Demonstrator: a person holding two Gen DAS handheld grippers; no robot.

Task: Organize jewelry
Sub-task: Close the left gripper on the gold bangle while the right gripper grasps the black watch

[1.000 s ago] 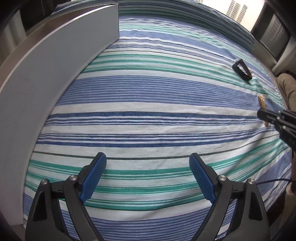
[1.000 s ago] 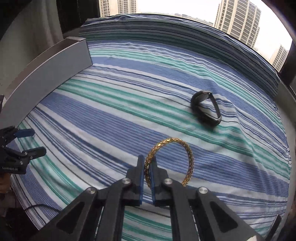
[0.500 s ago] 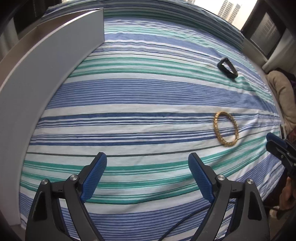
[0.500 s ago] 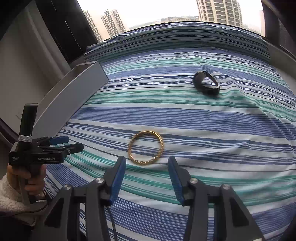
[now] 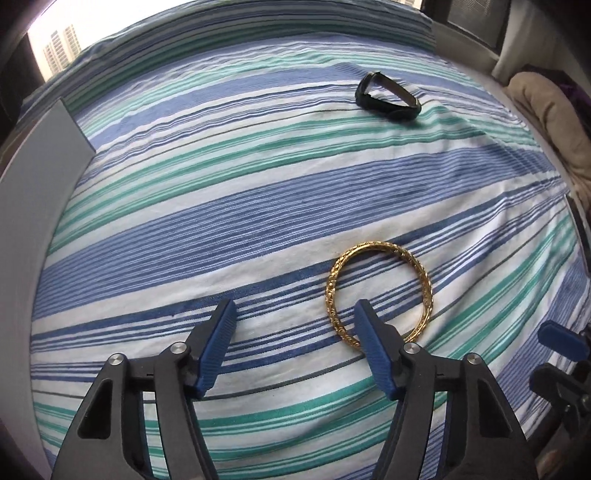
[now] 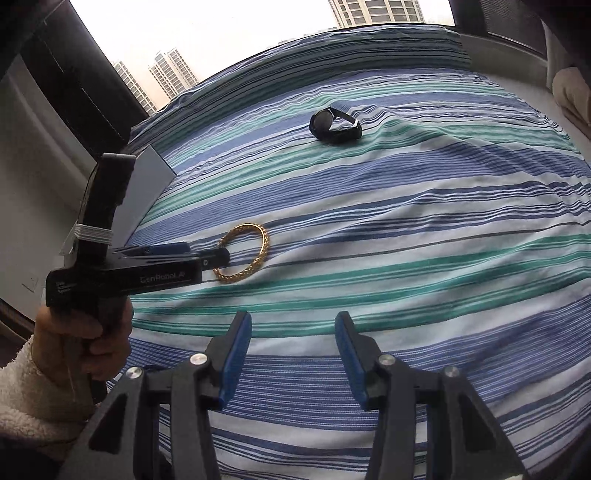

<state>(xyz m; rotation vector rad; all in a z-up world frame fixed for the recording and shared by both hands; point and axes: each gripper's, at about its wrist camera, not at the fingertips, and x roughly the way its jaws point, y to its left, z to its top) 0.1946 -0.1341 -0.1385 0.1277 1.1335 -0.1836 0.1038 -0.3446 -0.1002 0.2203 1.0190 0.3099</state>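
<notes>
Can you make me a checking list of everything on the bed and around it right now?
Surface: striped sheet on a bed, wrinkled.
Job's things: gold bangle lying flat; black wristband farther back, apart from it.
Clutter: grey board along the left edge; beige cushion at the right.
Grippers: left gripper open, one finger over the bangle's near rim; right gripper open, holding nothing.
Cables: nothing seen.
Surroundings: window with tall buildings outside.

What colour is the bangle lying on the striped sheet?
Gold, with an engraved pattern; the bangle shows best in the left wrist view.
</notes>
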